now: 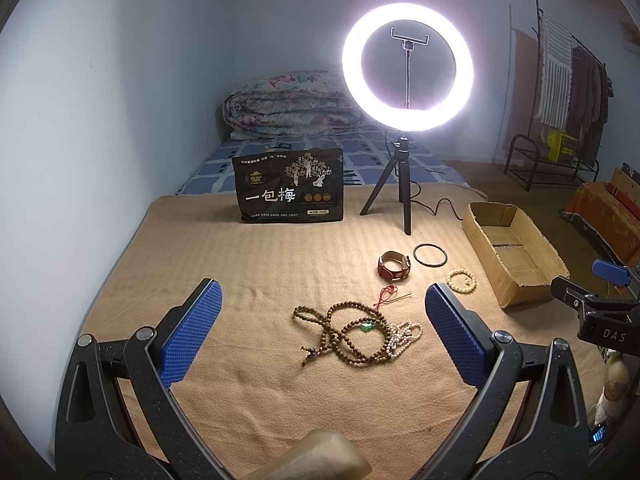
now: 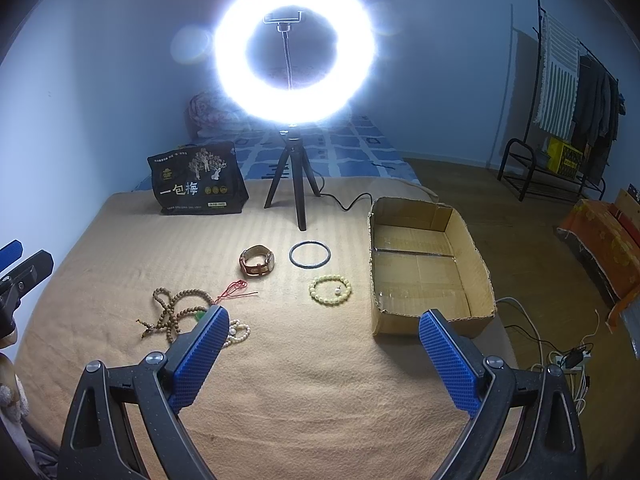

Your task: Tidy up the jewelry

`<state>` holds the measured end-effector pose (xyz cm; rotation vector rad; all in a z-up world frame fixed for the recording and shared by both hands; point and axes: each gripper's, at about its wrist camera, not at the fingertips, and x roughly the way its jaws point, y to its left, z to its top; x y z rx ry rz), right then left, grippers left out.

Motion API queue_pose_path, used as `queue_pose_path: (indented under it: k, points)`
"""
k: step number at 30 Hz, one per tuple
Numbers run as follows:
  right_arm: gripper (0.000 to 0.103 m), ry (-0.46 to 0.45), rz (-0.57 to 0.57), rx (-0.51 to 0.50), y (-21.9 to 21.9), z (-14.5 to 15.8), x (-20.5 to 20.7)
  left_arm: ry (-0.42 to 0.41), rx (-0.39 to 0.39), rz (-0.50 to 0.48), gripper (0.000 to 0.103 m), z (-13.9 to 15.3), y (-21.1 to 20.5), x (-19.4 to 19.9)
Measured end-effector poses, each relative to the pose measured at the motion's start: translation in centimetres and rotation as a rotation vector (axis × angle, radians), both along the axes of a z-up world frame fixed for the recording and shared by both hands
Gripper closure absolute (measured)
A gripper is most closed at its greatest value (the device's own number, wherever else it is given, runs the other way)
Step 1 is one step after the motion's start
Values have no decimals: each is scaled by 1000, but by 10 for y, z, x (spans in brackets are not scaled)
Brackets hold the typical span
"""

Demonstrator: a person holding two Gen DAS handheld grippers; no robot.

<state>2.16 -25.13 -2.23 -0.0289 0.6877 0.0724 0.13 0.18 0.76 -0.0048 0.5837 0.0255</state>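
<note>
the open cardboard box [image 2: 424, 264] sits ahead and to the right of the right gripper [image 2: 322, 344], nothing in it, so none of the jewelry is sorted yet. the tangle of wooden prayer beads [image 1: 344, 332] lies straight ahead of the left gripper [image 1: 322, 320], between its widely spread fingers, with a white pearl strand [image 1: 404, 334] knotted against its right side and a green pendant [image 1: 367, 323] inside the loops; a pinch there would likely drag both strands up together, or let one slip and fall short of the box. the right gripper is also spread wide and holds nothing. ahead of it and slightly left lie the brown leather watch [image 2: 258, 262], the thin black bangle [image 2: 310, 255] and, nearer, the yellow bead bracelet [image 2: 330, 289], all apart from each other. the bangle lies flat on the tan blanket [image 2: 280, 380], so the pads may slide over it or snag the fabric. the loose red cord [image 2: 236, 289], left of the bracelet, is thin enough to be missed altogether.
</note>
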Motion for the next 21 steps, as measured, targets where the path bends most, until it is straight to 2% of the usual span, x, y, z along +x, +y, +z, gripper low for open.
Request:
queue_pose_path:
  k: [21]
  points:
    - [6, 36, 4, 11, 3, -7, 10, 20, -9, 23, 0, -7, 3, 7]
